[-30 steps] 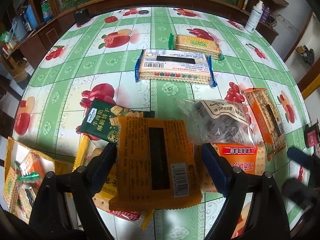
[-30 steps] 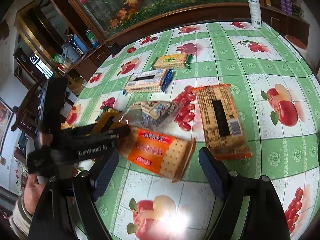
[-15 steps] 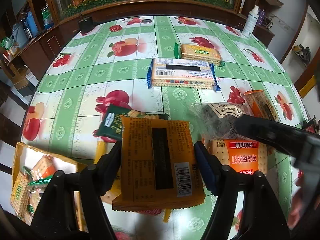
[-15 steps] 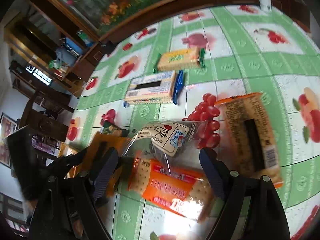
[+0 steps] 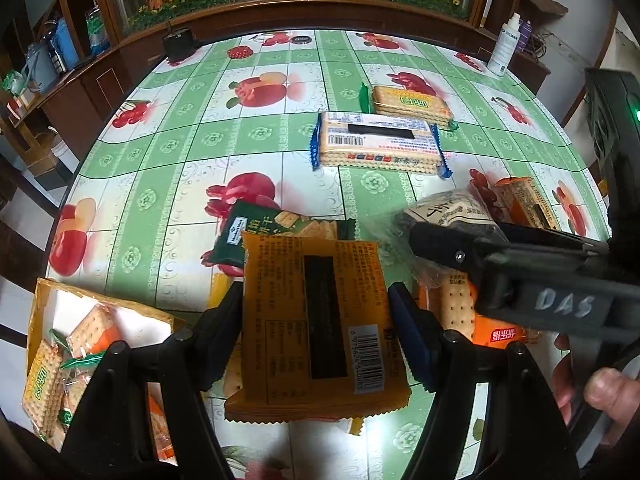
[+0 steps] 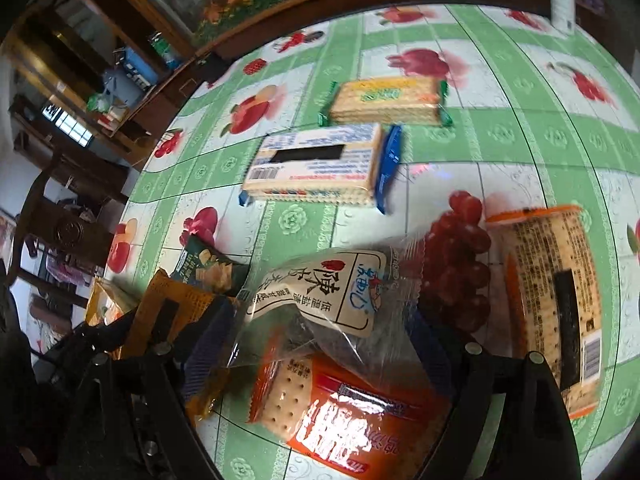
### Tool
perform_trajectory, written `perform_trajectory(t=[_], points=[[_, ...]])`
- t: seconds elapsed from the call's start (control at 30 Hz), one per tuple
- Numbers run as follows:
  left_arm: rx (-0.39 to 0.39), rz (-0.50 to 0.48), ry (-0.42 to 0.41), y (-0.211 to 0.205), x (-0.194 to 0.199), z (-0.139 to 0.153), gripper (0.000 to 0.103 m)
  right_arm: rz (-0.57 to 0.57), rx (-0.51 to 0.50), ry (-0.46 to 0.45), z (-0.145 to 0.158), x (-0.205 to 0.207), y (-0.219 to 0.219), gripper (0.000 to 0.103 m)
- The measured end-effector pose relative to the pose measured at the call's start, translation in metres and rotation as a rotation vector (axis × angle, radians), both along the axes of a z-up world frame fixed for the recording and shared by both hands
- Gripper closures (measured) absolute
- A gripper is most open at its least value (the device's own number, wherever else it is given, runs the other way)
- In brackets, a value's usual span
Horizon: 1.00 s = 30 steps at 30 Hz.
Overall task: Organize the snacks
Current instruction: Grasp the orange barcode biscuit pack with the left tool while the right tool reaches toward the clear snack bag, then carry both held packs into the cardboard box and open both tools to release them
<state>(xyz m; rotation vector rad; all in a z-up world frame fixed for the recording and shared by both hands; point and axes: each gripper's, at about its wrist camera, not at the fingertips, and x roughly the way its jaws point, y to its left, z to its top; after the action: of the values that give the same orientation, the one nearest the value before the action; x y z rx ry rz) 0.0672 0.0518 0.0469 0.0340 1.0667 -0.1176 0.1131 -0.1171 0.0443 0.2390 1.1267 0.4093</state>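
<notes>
My left gripper [image 5: 316, 320] is shut on an orange snack packet [image 5: 316, 320], barcode side up, held over a dark green cracker packet [image 5: 256, 232]. My right gripper [image 6: 320, 340] has its jaws on both sides of a clear bag with a white label [image 6: 320, 292], which lies over an orange-red cracker packet [image 6: 344, 408]; I cannot tell whether the pads touch the bag. The right gripper also shows in the left wrist view [image 5: 444, 246], its tip on the clear bag [image 5: 440, 212]. A yellow box [image 5: 40, 296] with several cracker packs sits at the lower left.
On the green fruit-print tablecloth [image 5: 160, 152] lie a blue-ended cracker pack [image 5: 376, 146], a green-ended cracker pack [image 5: 408, 102] and an orange cracker pack [image 6: 556, 304] at the right. A white bottle [image 5: 504, 52] stands at the far right edge.
My left gripper closed onto the orange packet and lifted it. My right gripper moved forward and left, from over the orange-red packet to around the clear bag.
</notes>
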Motion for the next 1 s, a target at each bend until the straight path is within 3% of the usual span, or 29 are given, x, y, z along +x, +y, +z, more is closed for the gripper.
perform_trajectory(t=[0.17, 0.53, 1.0], points=[[-0.002, 0.01, 0.003, 0.003, 0.0, -0.002, 0.031, 0.057, -0.043, -0.052, 0.0, -0.007, 0.003, 0.035], [0.009, -0.002, -0.035, -0.001, -0.011, 0.008, 0.031, 0.022, 0.045, -0.085, 0.014, -0.026, -0.025, 0.038], [-0.004, -0.003, -0.083, 0.005, -0.031, 0.027, 0.031, 0.024, 0.087, -0.129, 0.034, -0.054, -0.033, 0.039]])
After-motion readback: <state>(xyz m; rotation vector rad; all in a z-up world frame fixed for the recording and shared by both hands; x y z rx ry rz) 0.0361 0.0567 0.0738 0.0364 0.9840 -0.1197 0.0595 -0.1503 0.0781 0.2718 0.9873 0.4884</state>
